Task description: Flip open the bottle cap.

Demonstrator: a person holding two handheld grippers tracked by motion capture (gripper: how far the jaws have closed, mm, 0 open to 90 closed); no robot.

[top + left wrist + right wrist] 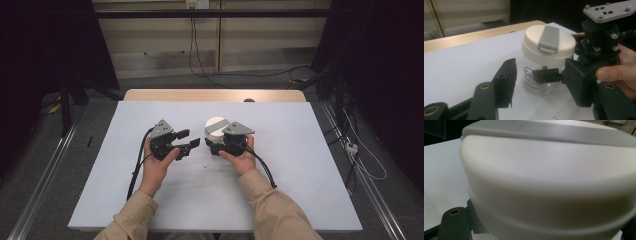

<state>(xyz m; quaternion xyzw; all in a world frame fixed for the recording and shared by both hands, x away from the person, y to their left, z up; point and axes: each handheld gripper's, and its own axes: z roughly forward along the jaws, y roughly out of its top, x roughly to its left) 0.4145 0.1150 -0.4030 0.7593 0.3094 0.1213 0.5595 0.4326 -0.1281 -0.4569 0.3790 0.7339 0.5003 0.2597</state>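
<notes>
Standing on the white table point(280, 200) is one jar point(541, 72), clear glass with a cream lid point(549, 45) and a grey flap; nothing shows inside it. Two grippers work here. On the left, the left gripper point(186, 139) is released, its jaws spread with the jar just ahead, between them but untouched. The right gripper point(549, 75) is clenched on the jar's glass, under the lid.

Left gripper point(186, 141): held in left hand point(156, 165), fingers point(505, 82) apart, aimed right. Right gripper point(212, 144): held in right hand point(242, 159), fingers clamped, aimed left. Both forearms sleeved, entering from below.
</notes>
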